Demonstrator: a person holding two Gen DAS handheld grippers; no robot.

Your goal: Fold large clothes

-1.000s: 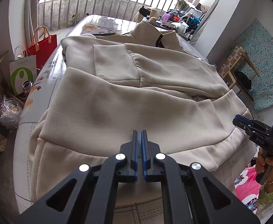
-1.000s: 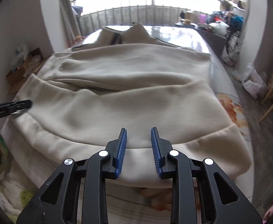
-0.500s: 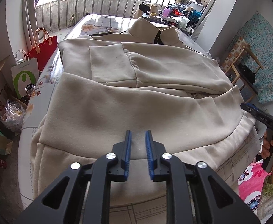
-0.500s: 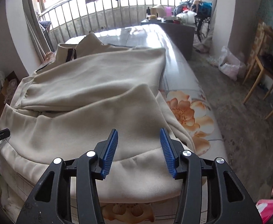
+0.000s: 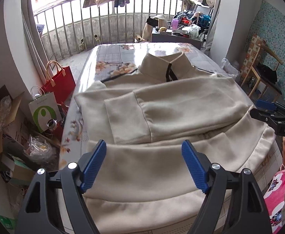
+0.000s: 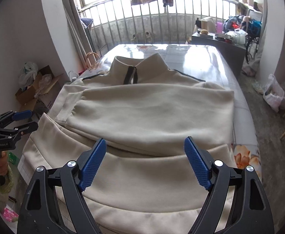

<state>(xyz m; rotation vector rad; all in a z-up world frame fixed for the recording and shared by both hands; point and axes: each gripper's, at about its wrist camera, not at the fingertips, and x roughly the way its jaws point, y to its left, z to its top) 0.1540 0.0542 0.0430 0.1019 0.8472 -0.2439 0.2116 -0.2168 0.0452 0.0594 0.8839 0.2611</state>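
The table (image 5: 111, 56) runs lengthwise away from both grippers toward the railing (image 6: 162, 19). On it the sweatshirt (image 5: 181, 105) lies flat, collar (image 6: 140, 68) at the far end, hem (image 6: 142, 214) nearest the grippers and hanging slightly over the near edge. Its long axis, collar to hem, points straight ahead of both grippers; the sleeves are folded across the chest, forming a band that lies crosswise just beyond the fingertips.

The left gripper (image 5: 144, 165) hangs above the hem's left part, the right gripper (image 6: 145, 162) above its right part, each about as near to the cloth as the other. Both point forward and down at the lower body panel, apart from it. The jaws of each have just been opening and now stand wide, with nothing between them; the cloth lies below, untouched.

The next fold likely brings the hem up toward the collar, so each gripper would have to drop to the hem edge right below it.
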